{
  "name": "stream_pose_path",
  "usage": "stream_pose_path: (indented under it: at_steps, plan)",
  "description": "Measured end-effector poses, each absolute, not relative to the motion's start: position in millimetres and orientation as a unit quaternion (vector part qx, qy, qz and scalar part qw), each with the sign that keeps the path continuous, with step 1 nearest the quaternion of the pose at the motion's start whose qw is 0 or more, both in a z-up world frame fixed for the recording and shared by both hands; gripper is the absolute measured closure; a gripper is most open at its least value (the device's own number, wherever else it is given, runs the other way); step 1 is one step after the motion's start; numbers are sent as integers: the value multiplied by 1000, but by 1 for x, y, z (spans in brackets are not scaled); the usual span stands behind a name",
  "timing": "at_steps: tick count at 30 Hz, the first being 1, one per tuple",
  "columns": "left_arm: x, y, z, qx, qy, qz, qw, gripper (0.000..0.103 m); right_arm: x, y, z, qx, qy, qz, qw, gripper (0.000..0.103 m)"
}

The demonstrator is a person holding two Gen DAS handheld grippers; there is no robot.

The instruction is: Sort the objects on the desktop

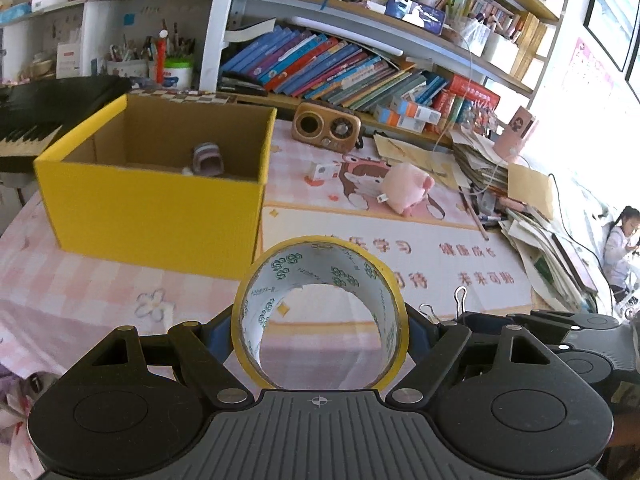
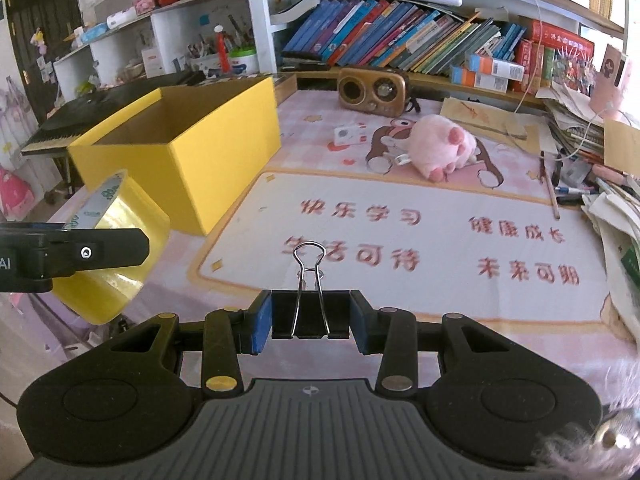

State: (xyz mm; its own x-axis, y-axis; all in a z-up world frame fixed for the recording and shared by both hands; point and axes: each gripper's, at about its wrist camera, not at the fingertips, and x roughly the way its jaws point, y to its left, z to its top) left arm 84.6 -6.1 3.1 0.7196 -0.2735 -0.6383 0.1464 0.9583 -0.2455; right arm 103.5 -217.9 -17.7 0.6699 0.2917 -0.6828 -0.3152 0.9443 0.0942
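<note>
My left gripper is shut on a yellow tape roll, held upright above the desk, right of the open yellow box. The roll also shows in the right wrist view, with a left gripper finger across it. My right gripper is shut on a black binder clip with its wire handles pointing forward. The clip shows in the left wrist view too. A small purple object lies inside the box. A pink plush pig and a small white cube lie on the desk mat.
A brown retro radio stands at the back under shelves of books. A piano keyboard sits left behind the box. Stacked papers and pens crowd the right edge. A pen cup is on the left shelf.
</note>
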Motion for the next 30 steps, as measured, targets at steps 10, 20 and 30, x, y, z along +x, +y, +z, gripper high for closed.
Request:
stream_pose_path:
  at_steps: [10, 20, 30]
  plan:
    - [48, 34, -4, -97, 362, -108, 921, 21, 64, -176, -21, -22, 377, 172, 910, 66]
    - [27, 70, -2, -113, 355, -81, 925, 21, 49, -140, -21, -34, 378, 197, 904, 66]
    - [14, 97, 2, -130, 340, -45, 930, 21, 48, -110, -19, -51, 373, 233, 897, 66]
